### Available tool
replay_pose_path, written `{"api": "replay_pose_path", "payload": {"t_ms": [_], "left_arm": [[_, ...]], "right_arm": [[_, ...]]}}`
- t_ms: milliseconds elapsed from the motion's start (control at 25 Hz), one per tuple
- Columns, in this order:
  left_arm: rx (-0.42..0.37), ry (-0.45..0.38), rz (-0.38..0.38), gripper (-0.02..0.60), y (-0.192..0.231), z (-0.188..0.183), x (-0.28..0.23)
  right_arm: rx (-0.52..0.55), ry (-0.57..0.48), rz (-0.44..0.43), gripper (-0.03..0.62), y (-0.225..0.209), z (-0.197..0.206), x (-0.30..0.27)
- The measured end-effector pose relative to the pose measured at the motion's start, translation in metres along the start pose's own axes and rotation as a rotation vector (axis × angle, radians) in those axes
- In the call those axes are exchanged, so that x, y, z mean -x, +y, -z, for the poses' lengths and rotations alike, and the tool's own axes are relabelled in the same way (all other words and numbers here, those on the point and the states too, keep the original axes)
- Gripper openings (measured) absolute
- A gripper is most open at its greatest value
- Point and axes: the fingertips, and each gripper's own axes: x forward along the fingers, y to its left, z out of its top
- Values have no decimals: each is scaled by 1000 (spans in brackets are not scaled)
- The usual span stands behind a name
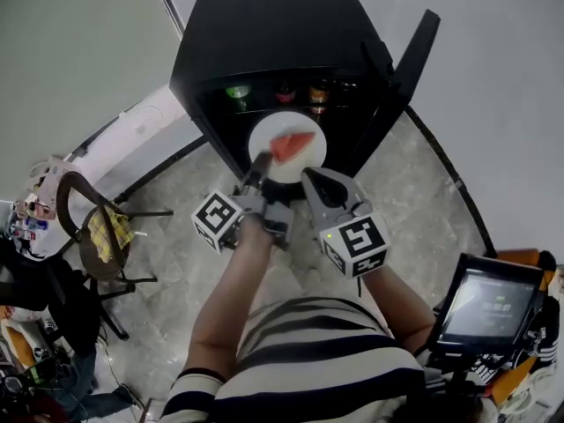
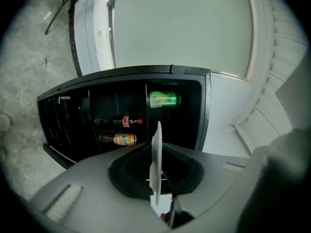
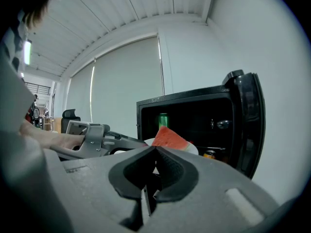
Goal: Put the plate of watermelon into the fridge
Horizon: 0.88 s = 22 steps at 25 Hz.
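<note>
The left gripper and right gripper each clamp their jaws on the round white plate carrying a red watermelon wedge, held just outside the open black fridge at 12 o'clock; insertion remains.

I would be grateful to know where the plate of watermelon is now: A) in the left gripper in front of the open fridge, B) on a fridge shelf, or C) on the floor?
A: the left gripper is shut on the plate by its rim, outside the open fridge.
</note>
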Motion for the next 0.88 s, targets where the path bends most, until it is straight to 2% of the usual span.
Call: {"api": "replay_pose_path", "payload": {"t_ms": [440,880], "left_arm": [[26,11,8,35,-1,-20,-50],[24,24,9,37,-6,-28,-74]], "right_arm": [[30,13,45,-3,-21,-3,-24],[86,54,43,-3,-16,6,-40]]}}
